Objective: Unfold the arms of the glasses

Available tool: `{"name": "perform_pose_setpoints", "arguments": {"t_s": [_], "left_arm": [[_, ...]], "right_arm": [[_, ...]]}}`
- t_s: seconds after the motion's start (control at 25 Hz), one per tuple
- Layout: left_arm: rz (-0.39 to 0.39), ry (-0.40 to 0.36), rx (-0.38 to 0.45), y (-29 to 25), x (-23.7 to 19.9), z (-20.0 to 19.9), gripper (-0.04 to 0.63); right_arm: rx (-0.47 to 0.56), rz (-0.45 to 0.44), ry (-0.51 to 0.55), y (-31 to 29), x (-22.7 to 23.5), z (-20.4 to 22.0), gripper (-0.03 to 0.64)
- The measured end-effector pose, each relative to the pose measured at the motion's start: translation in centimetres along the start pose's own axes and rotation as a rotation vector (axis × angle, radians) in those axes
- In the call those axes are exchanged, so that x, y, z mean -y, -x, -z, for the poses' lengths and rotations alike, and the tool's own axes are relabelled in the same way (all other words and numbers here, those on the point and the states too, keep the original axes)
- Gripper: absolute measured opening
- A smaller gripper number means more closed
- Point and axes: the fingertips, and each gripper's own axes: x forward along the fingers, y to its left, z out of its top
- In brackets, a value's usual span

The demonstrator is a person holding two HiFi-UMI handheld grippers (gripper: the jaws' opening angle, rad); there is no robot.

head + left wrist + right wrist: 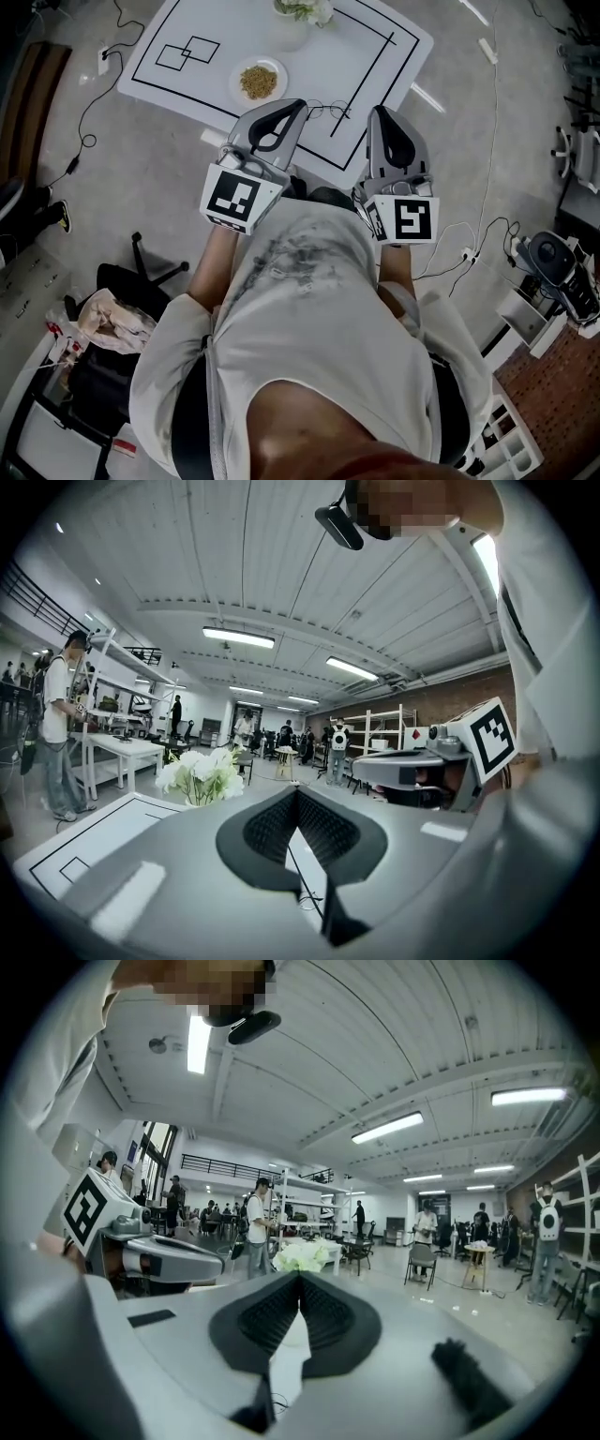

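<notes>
Glasses (pixel 328 110): a thin wire frame lying on the white tabletop (pixel 375 37), close to its near right corner, by the black line drawn there.
Glasses and my jaws: in the head view they lie between my two tips, with the left gripper (pixel 298 105) just beside them on one side and the right gripper (pixel 378 111) near them on the other. I cannot tell whether either tip touches them.
Left jaws: closed, the ribbed pads meeting at the tip with nothing between them (pixel 296 791).
Right jaws: closed in the same way, gripping nothing (pixel 299 1275).
Markings: each marker cube (pixel 239 197) bears a black-and-white square pattern, not letters. The tabletop carries drawn black rectangles.
Head view only: the plate (pixel 258 81) of brownish grains toward the near edge, left of the glasses, and the whole run of the black lines.
Gripper views only: the hall beyond, with shelving, ceiling lights and people standing at tables. Each also shows the other gripper alongside and the white flowers (pixel 199 772) past the far edge.
Glasses in the gripper views: too small behind my pads to make out surely.
</notes>
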Motion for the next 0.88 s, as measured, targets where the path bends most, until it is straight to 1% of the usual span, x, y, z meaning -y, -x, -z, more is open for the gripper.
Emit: {"name": "perform_pose_setpoints", "arguments": {"t_s": [0.24,0.44,0.64,0.88], "left_arm": [[0.039,-0.03,-0.038,-0.8,0.4,1.5,0.008],[0.039,-0.041,-0.061,-1.2,0.5,2.4,0.008],[0.034,-0.051,-0.073,-2.1,0.4,3.3,0.008],[0.045,-0.064,-0.115,-3.6,0.6,5.1,0.008]], "right_arm": [[-0.053,0.023,0.015,0.2,1.0,1.5,0.017],[-0.07,0.025,0.009,0.2,1.8,2.9,0.017],[-0.055,-0.019,0.025,-0.5,2.1,4.0,0.017],[-0.101,-0.083,0.064,-1.6,2.1,5.7,0.017]]}}
